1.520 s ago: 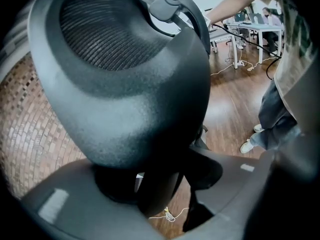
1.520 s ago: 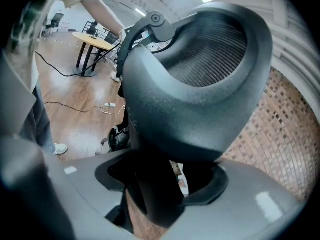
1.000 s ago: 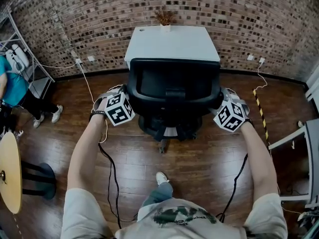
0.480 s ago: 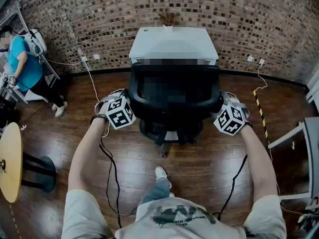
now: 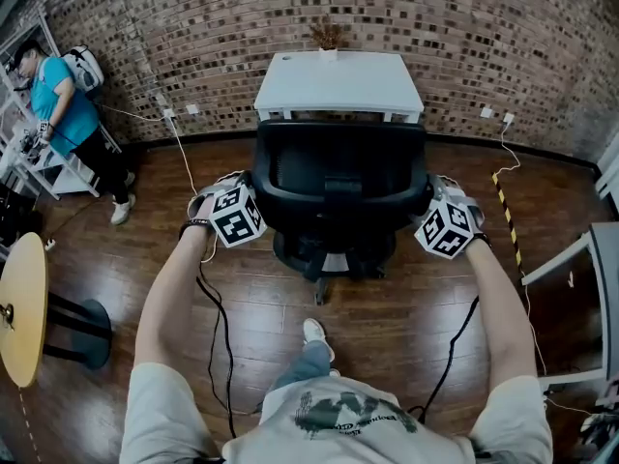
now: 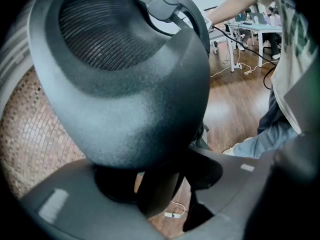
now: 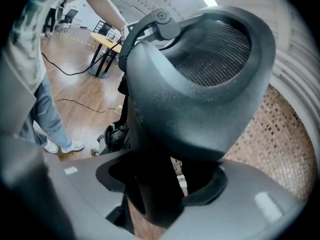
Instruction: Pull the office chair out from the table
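The black office chair stands on the wood floor just in front of the white table, with a narrow gap between them. My left gripper clasps the left edge of the backrest, and my right gripper clasps the right edge. In the left gripper view the mesh backrest fills the frame, its rim sitting between the jaws of the left gripper. The right gripper view shows the same from the other side: the backrest held in the right gripper.
A small plant sits at the table's far edge by the brick wall. A person in a teal shirt stands at the left. A round wooden table is near left, a white table at the right. Cables trail on the floor.
The chair has rolled back from the table towards me with both grippers on it, and more of the tabletop now shows. The person at the left has shifted.
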`<state>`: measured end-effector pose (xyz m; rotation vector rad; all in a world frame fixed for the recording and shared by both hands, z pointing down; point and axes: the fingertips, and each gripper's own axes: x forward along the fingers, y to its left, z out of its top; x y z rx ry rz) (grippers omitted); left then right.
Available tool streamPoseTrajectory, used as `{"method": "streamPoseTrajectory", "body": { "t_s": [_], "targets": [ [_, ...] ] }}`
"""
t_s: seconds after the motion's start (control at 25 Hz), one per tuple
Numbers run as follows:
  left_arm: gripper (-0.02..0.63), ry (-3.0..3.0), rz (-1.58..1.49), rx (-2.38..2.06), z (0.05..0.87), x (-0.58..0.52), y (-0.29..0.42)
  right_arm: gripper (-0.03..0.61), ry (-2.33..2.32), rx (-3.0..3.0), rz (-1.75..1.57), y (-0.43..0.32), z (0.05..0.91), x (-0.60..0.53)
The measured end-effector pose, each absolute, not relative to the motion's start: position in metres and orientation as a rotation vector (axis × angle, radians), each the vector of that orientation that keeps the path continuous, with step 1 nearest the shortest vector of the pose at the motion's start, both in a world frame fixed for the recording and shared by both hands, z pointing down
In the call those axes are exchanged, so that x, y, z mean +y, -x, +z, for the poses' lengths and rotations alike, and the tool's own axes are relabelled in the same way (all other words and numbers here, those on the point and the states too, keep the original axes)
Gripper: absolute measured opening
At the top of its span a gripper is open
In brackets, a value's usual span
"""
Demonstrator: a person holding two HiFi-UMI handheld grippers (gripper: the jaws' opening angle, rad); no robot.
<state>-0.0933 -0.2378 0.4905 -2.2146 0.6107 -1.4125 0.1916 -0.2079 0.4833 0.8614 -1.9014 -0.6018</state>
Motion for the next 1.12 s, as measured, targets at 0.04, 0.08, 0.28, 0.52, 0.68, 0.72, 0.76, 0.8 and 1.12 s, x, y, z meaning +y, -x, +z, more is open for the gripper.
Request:
{"method": "streamPoseTrajectory", "body": {
  "t_s": [0.04,0.08,0.28,0.52,0.68,0.72,0.76,0.8,1.12],
  "targets": [
    [0.268,2.215,-1.413,0.611,0.491,-0.237,0.094,0.273,-0.863,-1.900,-0.602,-0.191,0.484,-0.208],
    [0.268,2.215,-1.413,0.611,0.491,-0.237,0.094,0.273,-0.863,-1.900,-0.602,-0.191,0.485,-0.208],
    [0.270,2.212,-1.404,0.618,0.489,-0.237,0.093,0.273,-0.864,-1.899,-0.601,-0.192,0.483,-0.208],
    [0.284,2.215,-1.370,0.658,0.489,-0.237,0.093,0.276,-0.859,-1.916,-0.583,-0.190,0.484,-0.207],
    [0.288,2.207,-1.347,0.706,0.490,-0.239,0.093,0.318,-0.912,-1.953,-0.572,-0.187,0.483,-0.208],
    [0.288,2.196,-1.337,0.726,0.489,-0.239,0.093,0.330,-0.931,-1.957,-0.574,-0.187,0.481,-0.209],
    [0.290,2.182,-1.326,0.748,0.488,-0.239,0.093,0.330,-0.948,-1.956,-0.580,-0.188,0.480,-0.209],
    [0.290,2.169,-1.314,0.772,0.486,-0.239,0.094,0.330,-0.964,-1.951,-0.585,-0.189,0.477,-0.209],
    [0.290,2.125,-1.220,0.947,0.475,-0.227,0.123,0.330,-1.084,-1.915,-0.601,-0.194,0.464,-0.189]
  ]
}}
